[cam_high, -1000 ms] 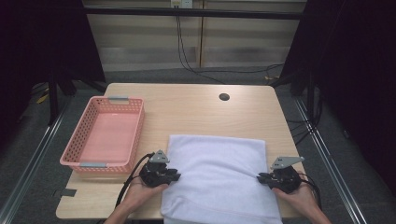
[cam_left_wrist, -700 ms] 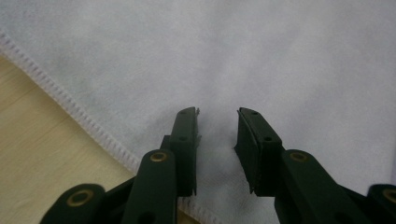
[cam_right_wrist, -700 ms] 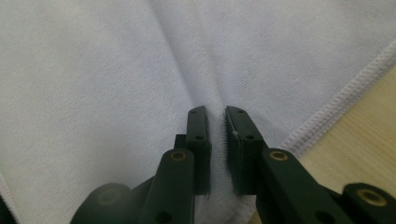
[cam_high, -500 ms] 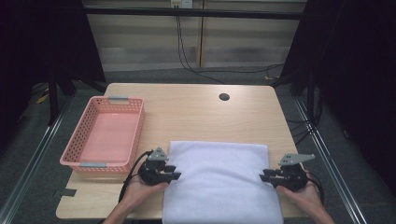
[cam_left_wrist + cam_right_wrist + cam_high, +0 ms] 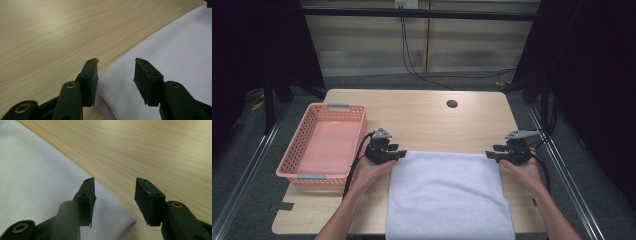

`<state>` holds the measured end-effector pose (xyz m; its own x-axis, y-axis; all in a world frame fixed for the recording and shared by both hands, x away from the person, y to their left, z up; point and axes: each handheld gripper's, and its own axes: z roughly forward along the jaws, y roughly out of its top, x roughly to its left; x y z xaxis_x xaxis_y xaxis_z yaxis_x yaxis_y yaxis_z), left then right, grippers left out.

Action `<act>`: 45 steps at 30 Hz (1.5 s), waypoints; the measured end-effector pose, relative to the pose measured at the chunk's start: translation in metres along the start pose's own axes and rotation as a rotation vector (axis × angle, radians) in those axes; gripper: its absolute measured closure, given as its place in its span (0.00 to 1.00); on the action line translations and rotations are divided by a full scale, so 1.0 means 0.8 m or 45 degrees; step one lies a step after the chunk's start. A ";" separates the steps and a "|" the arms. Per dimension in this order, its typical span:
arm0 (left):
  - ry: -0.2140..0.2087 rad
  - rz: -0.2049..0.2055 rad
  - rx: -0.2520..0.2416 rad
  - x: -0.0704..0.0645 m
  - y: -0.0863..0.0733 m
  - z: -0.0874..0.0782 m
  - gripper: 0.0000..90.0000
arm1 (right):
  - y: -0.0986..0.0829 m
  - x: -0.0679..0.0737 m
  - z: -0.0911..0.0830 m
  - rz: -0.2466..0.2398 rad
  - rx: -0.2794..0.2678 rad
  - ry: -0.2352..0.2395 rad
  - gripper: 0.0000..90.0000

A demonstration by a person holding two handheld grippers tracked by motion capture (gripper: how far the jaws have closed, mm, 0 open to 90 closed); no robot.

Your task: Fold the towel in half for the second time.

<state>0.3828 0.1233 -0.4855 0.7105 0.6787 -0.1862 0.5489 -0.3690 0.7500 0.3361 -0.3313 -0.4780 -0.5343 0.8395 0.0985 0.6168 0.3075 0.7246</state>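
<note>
A white towel (image 5: 447, 195) lies flat on the near half of the wooden table (image 5: 437, 125), and its near edge reaches the table's front edge. My left gripper (image 5: 398, 154) is at the towel's far left corner and stands open. In the left gripper view the open left gripper (image 5: 115, 72) straddles the towel's (image 5: 175, 42) hem, where a second layer shows underneath. My right gripper (image 5: 490, 154) is at the far right corner, also open. In the right gripper view the right gripper (image 5: 115, 192) hovers over the rounded corner of the towel (image 5: 37, 170), holding nothing.
A pink perforated basket (image 5: 291, 155) with nothing in it stands on the table's left side, close to my left hand. A round cable hole (image 5: 452, 104) sits in the far part of the tabletop. Bare wood lies beyond the towel.
Both grippers have moved forward, away from the person, from beside the towel's middle to its far corners. The towel's far edge now lies straight between them.
</note>
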 end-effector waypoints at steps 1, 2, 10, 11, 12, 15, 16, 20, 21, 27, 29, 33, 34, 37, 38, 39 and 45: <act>-0.021 -0.026 -0.001 0.004 -0.002 0.003 0.53 | -0.001 -0.003 0.003 0.010 0.008 0.003 0.55; -0.008 -0.035 0.004 0.006 -0.005 0.005 0.54 | -0.003 -0.005 0.005 0.023 0.011 0.006 0.54; -0.036 -0.026 0.069 0.012 -0.012 0.016 0.49 | -0.019 -0.018 0.014 0.053 0.065 0.052 0.54; -0.048 -0.021 0.072 0.013 -0.013 0.017 0.50 | -0.020 -0.018 0.016 0.052 0.077 0.070 0.56; -0.046 -0.024 0.076 0.013 -0.013 0.017 0.51 | -0.021 -0.018 0.017 0.047 0.085 0.093 0.57; -0.086 -0.011 0.092 0.011 -0.014 0.016 0.60 | -0.021 -0.014 0.018 0.041 0.092 0.113 0.64; -0.086 -0.011 0.092 0.011 -0.014 0.016 0.70 | -0.021 -0.014 0.017 0.044 0.098 0.128 0.72; -0.149 0.006 0.037 0.012 -0.014 0.000 0.93 | -0.020 -0.010 0.010 0.048 0.079 0.168 0.93; -0.178 -0.021 0.004 0.013 -0.011 -0.005 0.94 | -0.018 -0.010 0.006 0.044 0.061 0.175 0.94; -0.183 -0.013 -0.094 0.014 0.010 -0.027 0.94 | 0.004 -0.015 -0.016 0.080 -0.084 0.163 0.96; -0.168 -0.013 -0.122 0.015 0.021 -0.032 0.94 | 0.014 -0.018 -0.020 0.083 -0.116 0.156 0.96; -0.160 -0.037 -0.166 0.022 0.041 -0.040 0.94 | 0.036 -0.025 -0.025 0.075 -0.172 0.137 0.96; -0.160 -0.037 -0.166 0.022 0.041 -0.040 0.94 | 0.036 -0.025 -0.025 0.075 -0.172 0.137 0.96; -0.131 -0.018 -0.195 0.017 0.057 -0.043 0.95 | 0.057 -0.032 -0.031 0.083 -0.233 0.134 0.96; -0.131 -0.018 -0.195 0.017 0.057 -0.043 0.95 | 0.057 -0.032 -0.031 0.083 -0.233 0.134 0.96; -0.130 -0.012 -0.208 0.016 0.060 -0.045 0.95 | 0.061 -0.034 -0.032 0.086 -0.239 0.129 0.96; -0.092 -0.011 -0.246 0.029 0.084 -0.052 0.95 | 0.084 -0.043 -0.040 0.081 -0.288 0.121 0.96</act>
<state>0.4181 0.1407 -0.4127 0.7400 0.6311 -0.2328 0.4650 -0.2299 0.8549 0.3774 -0.3539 -0.4111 -0.5569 0.8050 0.2048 0.5118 0.1383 0.8479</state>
